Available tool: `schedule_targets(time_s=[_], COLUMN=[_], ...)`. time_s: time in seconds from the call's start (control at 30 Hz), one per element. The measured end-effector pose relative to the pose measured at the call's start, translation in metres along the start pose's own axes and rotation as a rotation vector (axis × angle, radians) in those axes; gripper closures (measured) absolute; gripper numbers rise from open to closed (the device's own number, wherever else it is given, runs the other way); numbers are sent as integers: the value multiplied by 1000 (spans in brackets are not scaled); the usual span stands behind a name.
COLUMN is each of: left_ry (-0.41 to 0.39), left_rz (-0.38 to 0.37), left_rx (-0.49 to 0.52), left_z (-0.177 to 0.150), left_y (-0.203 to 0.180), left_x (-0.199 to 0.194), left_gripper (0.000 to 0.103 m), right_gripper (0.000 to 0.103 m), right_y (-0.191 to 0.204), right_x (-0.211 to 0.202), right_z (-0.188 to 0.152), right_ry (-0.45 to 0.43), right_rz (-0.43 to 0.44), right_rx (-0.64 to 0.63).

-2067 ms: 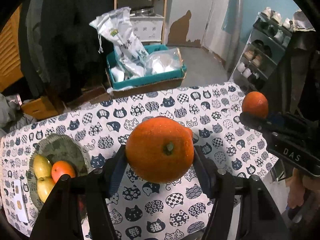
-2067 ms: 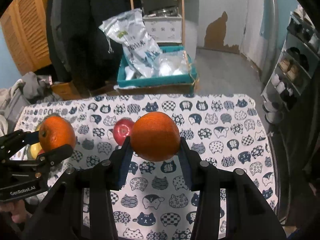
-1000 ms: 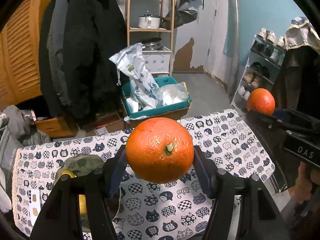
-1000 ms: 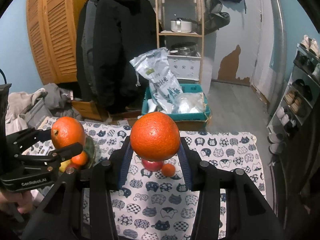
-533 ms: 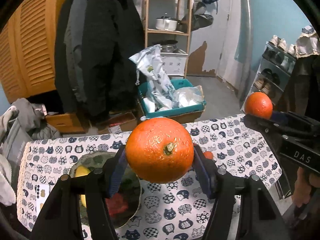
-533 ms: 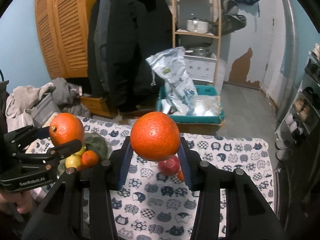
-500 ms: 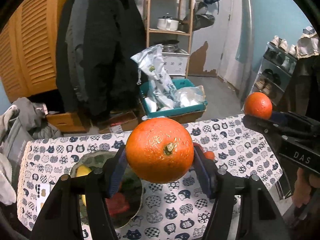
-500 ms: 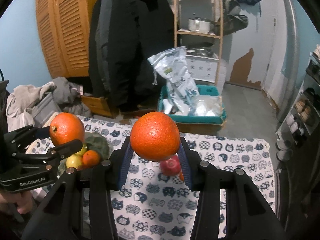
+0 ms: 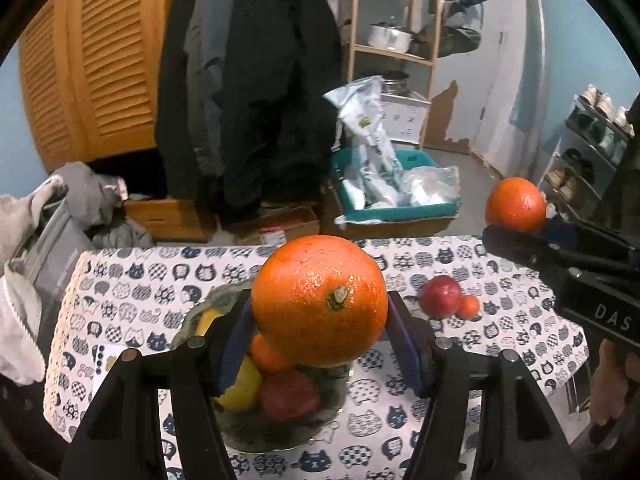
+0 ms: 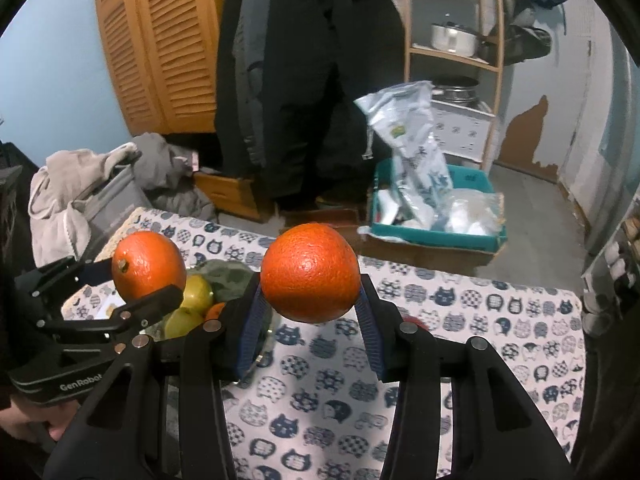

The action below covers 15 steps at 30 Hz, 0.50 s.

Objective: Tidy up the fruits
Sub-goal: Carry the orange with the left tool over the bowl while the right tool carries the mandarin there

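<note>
My left gripper (image 9: 320, 320) is shut on a large orange (image 9: 320, 300), held in the air above a dark green bowl (image 9: 280, 432) on the cat-print tablecloth (image 9: 132, 280). In the bowl lie a yellow fruit (image 9: 240, 388), a red fruit (image 9: 288, 394) and a small orange one (image 9: 266, 356). My right gripper (image 10: 310, 304) is shut on a second large orange (image 10: 310, 272), also seen at the right of the left wrist view (image 9: 516, 204). A red apple (image 9: 440, 296) and a small tangerine (image 9: 468, 307) sit on the cloth to the right of the bowl.
Beyond the table's far edge stand a teal crate (image 9: 400, 208) with plastic bags, a wooden shelf (image 9: 396, 56) with pots, hanging dark coats (image 9: 260, 80) and louvred wooden doors (image 9: 92, 68). Clothes (image 9: 48, 216) are piled at the left. A shoe rack (image 9: 588, 152) stands at the right.
Both grippers, each keeping its orange, have shifted left across the table. The bowl has slid from the left to lie under the left gripper; the apple and tangerine now show at its right.
</note>
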<state>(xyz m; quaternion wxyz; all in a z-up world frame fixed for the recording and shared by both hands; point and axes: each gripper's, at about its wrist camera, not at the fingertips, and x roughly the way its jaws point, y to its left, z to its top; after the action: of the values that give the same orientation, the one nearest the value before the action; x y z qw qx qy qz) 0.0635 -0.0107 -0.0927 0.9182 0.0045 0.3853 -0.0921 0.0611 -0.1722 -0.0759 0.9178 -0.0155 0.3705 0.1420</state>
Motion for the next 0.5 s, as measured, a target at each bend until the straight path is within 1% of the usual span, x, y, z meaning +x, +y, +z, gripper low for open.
schedule_targets(time_s=[0.33,0.5], left_ry=[38,68], left_rz=[52,62], left_rx=[-49,-63], left_z=[-15,-22], left_y=[42,58], left_x=[15,26], left_gripper=[38,38], right_gripper=[59,59], right_y=[33,45], right_x=[36,56], right_z=[9,7], right_ry=[44,79], right_rz=[60,74], right_rx=[-12,-21])
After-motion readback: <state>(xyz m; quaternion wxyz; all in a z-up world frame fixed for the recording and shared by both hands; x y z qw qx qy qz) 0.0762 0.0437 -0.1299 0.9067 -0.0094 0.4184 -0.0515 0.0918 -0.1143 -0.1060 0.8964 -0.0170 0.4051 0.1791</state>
